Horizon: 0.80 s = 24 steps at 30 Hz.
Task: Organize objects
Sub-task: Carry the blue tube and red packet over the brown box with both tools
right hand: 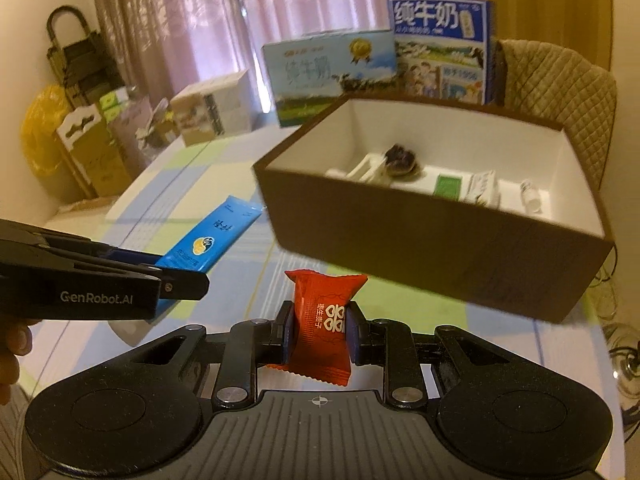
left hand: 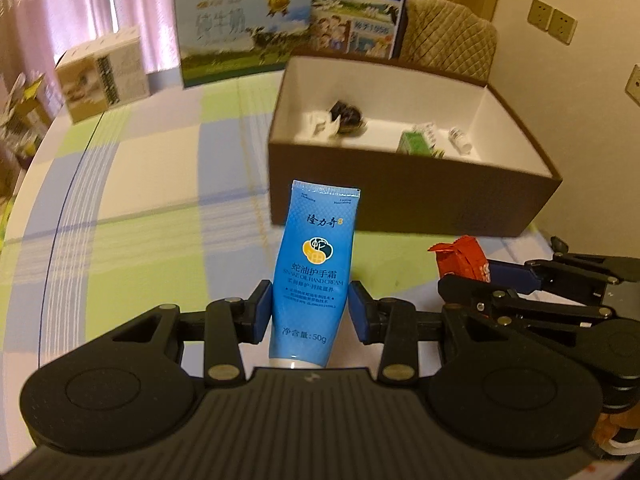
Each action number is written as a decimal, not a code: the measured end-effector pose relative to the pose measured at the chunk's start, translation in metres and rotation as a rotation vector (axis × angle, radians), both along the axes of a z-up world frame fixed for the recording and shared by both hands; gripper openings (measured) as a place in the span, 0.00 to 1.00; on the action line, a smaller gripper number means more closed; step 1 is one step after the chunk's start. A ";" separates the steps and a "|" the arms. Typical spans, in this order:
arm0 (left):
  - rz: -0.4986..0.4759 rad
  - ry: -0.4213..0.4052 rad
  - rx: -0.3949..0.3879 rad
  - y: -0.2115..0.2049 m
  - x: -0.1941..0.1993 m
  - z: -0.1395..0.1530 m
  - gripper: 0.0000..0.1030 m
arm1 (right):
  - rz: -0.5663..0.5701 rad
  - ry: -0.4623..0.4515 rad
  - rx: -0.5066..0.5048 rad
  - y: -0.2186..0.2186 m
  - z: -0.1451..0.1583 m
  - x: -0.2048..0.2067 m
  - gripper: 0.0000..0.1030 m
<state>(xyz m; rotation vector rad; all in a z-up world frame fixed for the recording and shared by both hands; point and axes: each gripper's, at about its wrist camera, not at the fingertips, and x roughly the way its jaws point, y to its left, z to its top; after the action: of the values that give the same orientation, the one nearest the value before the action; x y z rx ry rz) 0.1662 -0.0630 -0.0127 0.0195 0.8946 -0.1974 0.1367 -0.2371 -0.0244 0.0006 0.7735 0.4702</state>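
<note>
My left gripper (left hand: pixel 312 304) is shut on a blue hand cream tube (left hand: pixel 310 248), which stands upright between the blue pads, cap end toward the camera. In the right wrist view the same tube (right hand: pixel 212 240) pokes out of the left gripper (right hand: pixel 180 269) above the table. My right gripper (right hand: pixel 320 322) is shut on a red candy packet (right hand: pixel 322 320); it also shows at the right of the left wrist view, where the right gripper (left hand: pixel 468 276) holds the packet (left hand: pixel 460 260). Ahead sits an open brown box (left hand: pixel 400 204) (right hand: pixel 440 252), white inside, holding several small items.
The table has a checked cloth (left hand: pixel 140 200). Two milk cartons (left hand: pixel 244 36) (left hand: pixel 356 4) and a small carton (left hand: pixel 104 72) stand along the far edge. A quilted chair back (right hand: pixel 560 92) is behind the box. Bags and boxes (right hand: pixel 88 152) crowd the floor at left.
</note>
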 end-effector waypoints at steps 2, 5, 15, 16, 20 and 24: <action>-0.015 -0.013 0.001 -0.009 0.011 0.005 0.35 | -0.015 -0.013 0.015 -0.006 0.006 0.008 0.22; -0.035 -0.037 -0.002 -0.022 0.027 0.014 0.35 | -0.044 -0.032 0.043 -0.016 0.017 0.022 0.22; -0.088 -0.093 -0.003 -0.063 0.087 0.035 0.35 | -0.118 -0.081 0.099 -0.046 0.048 0.078 0.22; -0.091 -0.093 0.000 -0.066 0.093 0.036 0.35 | -0.124 -0.082 0.102 -0.048 0.050 0.083 0.22; -0.105 -0.099 0.017 -0.077 0.112 0.037 0.35 | -0.149 -0.074 0.124 -0.057 0.051 0.102 0.22; -0.114 -0.089 0.031 -0.086 0.134 0.033 0.35 | -0.176 -0.050 0.142 -0.065 0.047 0.123 0.22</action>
<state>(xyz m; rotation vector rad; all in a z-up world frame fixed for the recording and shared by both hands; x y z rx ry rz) 0.2998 -0.1494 0.0205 0.1077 0.8084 -0.2870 0.2600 -0.3020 0.0227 0.1875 0.6830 0.3558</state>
